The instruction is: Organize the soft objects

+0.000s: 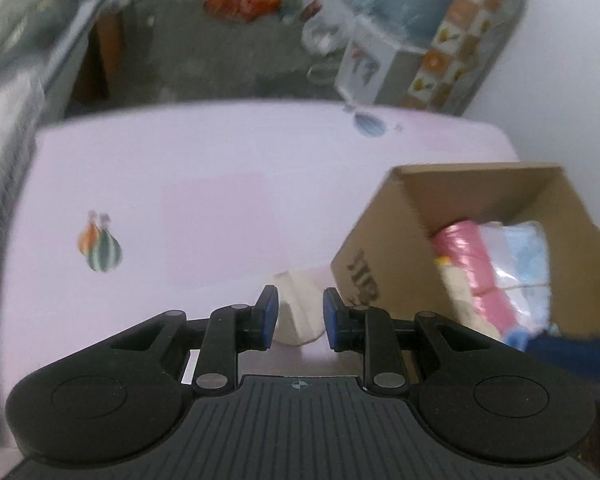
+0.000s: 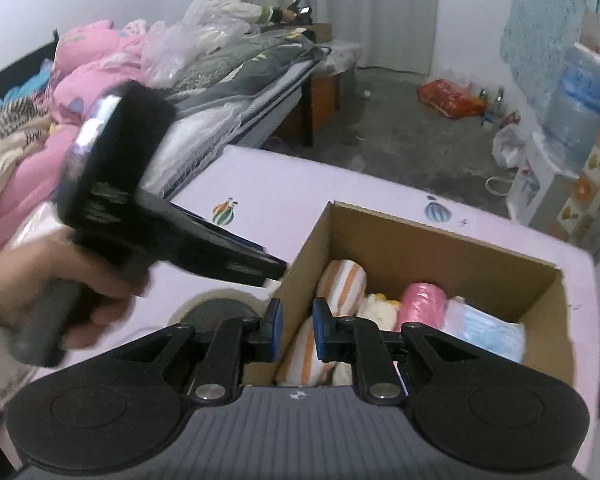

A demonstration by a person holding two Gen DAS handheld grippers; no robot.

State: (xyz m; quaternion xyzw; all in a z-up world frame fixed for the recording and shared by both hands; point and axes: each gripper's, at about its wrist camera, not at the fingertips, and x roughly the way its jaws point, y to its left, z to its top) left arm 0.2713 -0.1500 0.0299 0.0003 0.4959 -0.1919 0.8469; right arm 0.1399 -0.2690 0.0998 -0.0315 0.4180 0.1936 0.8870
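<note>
A cardboard box (image 1: 380, 240) (image 2: 440, 236) stands on the pink table. It holds an orange-striped towel roll (image 2: 342, 280), a pink roll (image 1: 472, 264) (image 2: 422, 304), a cream piece (image 2: 378, 306) and a pale blue packet (image 1: 528, 256) (image 2: 488, 332). A cream cloth (image 1: 300, 304) lies on the table just left of the box. My left gripper (image 1: 300, 316) (image 2: 274, 276) points down at it, open, with the cloth showing in the gap and the pads not pressing. My right gripper (image 2: 297, 328) hovers open over the box's near left corner, nothing between its pads.
The pink table cover (image 1: 160, 168) carries balloon prints (image 1: 100, 246). A hand (image 2: 60, 280) holds the left gripper. A bed piled with bedding (image 2: 240, 80) runs along the left; a person (image 2: 224, 8) sits at its far end. An orange bag (image 2: 448, 98) and a water dispenser (image 2: 576, 100) stand beyond the table.
</note>
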